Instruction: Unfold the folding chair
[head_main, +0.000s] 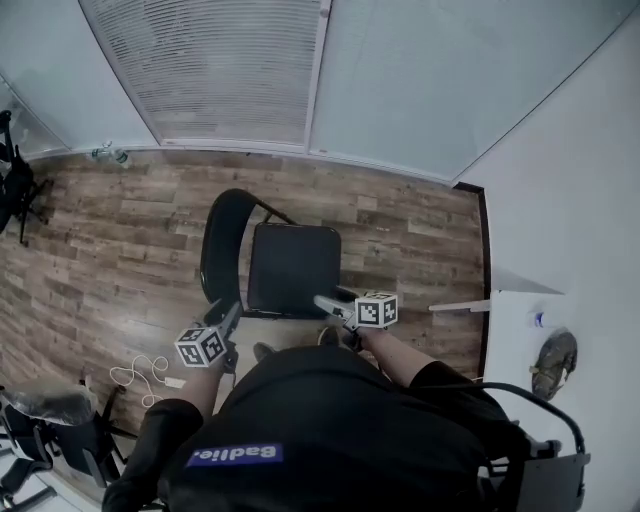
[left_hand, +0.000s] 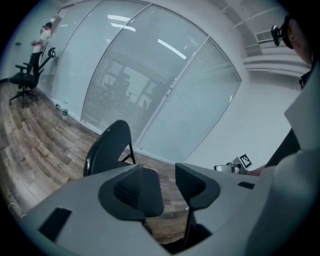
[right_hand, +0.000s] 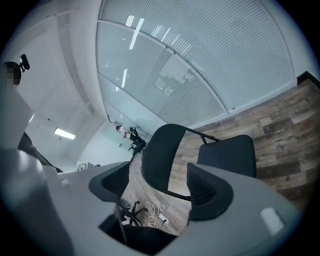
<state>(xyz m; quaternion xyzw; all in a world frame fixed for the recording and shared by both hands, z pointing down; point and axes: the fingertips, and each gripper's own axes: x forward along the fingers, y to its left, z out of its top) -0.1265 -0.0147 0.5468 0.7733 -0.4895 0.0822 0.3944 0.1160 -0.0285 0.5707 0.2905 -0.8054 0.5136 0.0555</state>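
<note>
**Q:** Jaw state, left gripper (left_hand: 167, 172)?
**A:** Pads apart with a moderate gap and nothing between them.

**Q:** Right gripper (right_hand: 159, 172)?
**A:** Jaws wide and empty. The folding chair (head_main: 292, 265) shows beyond the gap, not gripped.

**Q:** Chair position?
**A:** It stands opened on the wood floor (head_main: 110, 260), seat level, directly ahead of both grippers and near the glass wall (head_main: 400, 80).

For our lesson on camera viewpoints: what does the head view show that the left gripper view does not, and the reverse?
Only the head view: the white cable on the floor and the desk at the right.
Only the left gripper view: a distant person by the glass wall, and the left gripper close up, its jaws apart with nothing between them.
Both: the chair, standing unfolded, the wood floor and the blinds.
</note>
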